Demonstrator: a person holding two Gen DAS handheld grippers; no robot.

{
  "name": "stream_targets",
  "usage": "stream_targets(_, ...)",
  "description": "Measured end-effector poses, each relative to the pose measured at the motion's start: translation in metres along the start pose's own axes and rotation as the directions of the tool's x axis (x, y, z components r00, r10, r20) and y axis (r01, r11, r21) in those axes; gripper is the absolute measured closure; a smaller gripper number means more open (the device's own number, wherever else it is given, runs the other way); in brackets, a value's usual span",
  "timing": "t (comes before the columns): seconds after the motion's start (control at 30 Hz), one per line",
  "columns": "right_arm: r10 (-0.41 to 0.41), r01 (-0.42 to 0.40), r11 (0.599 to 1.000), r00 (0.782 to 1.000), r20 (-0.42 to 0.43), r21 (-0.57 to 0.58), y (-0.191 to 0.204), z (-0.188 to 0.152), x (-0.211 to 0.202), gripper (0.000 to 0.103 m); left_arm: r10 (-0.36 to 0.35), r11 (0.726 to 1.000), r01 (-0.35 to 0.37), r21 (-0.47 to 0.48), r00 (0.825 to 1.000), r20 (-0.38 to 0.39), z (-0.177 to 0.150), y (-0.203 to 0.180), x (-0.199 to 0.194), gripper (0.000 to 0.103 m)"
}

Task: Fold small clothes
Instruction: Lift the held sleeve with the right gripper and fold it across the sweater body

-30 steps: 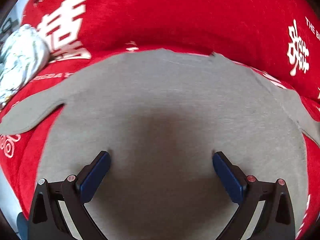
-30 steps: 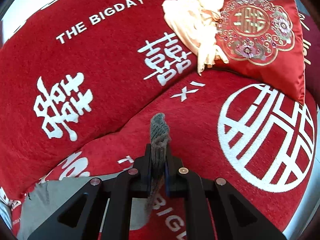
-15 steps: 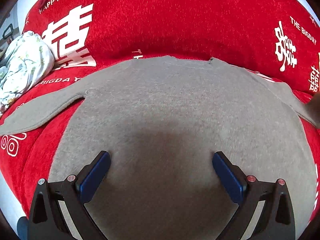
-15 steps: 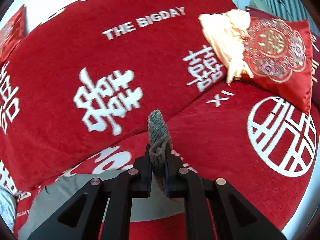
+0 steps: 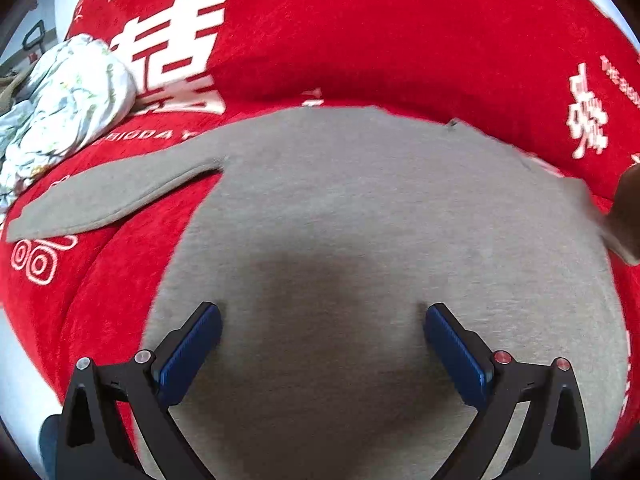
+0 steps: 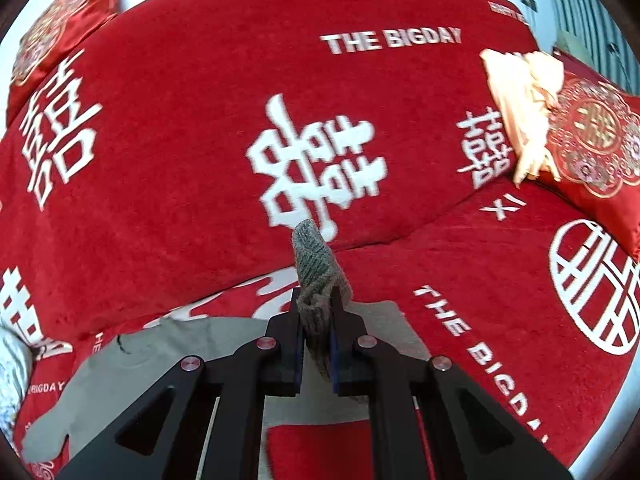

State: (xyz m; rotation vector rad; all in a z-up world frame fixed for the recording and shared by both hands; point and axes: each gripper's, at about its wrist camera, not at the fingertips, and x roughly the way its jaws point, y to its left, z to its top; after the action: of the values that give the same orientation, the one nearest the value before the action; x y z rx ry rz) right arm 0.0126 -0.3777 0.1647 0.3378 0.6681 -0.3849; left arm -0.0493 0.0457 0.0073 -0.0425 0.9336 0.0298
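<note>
Item: grey knit sweater (image 5: 360,208), lying flat and face-down or face-up (I cannot tell which) on the red wedding sofa cover (image 5: 360,40), its top edge against the foot of the backrest. My left gripper (image 5: 322,344) hovers over the lower body of the sweater, jaws spread wide, holding nothing; their shadow falls on the knit between them. One sleeve (image 5: 108,196) runs out flat from the sweater's side towards the crumpled floral cloth (image 5: 64,108), which sits just beyond the cuff. My right gripper (image 6: 316,344) has its jaws pinched tight on the other sleeve's cuff (image 6: 316,264), raised off the seat with the ribbed end poking out past the tips. Also present, well away from the sweater on my right: an embroidered red cushion (image 6: 592,140) with a peach cloth (image 6: 520,96) draped against it. Risks, as I judge them: the cuff is held by a thin bunch of knit, so a quick swing across the body could let it slip out; pulling the sleeve without my left jaws pressing down could drag the whole sweater and wrinkle it; the plush cover may also grip the knit and skew the fold.
</note>
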Motion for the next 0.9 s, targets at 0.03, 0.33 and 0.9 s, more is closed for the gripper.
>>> stream_targets(0.03, 0.007, -0.007, 1.000, 1.000, -0.003, -0.009, 0.007, -0.001, 0.000, 0.093, 0.000, 1.000, 0.000, -0.001, 1.000, -0.009, 0.001, 0.001, 0.001, 0.000)
stream_targets(0.33, 0.096, -0.099, 0.992, 0.995, -0.038, -0.078, 0.076, -0.022, -0.002, 0.093, -0.005, 0.999, 0.004, -0.048, 1.000, -0.003, 0.007, 0.017, -0.010, 0.000)
stream_targets(0.9, 0.212, -0.223, 0.955, 0.974, -0.076, -0.194, 0.180, -0.047, -0.020, 0.093, 0.028, 0.992, -0.032, -0.124, 0.999, -0.039, -0.003, 0.054, -0.007, 0.000)
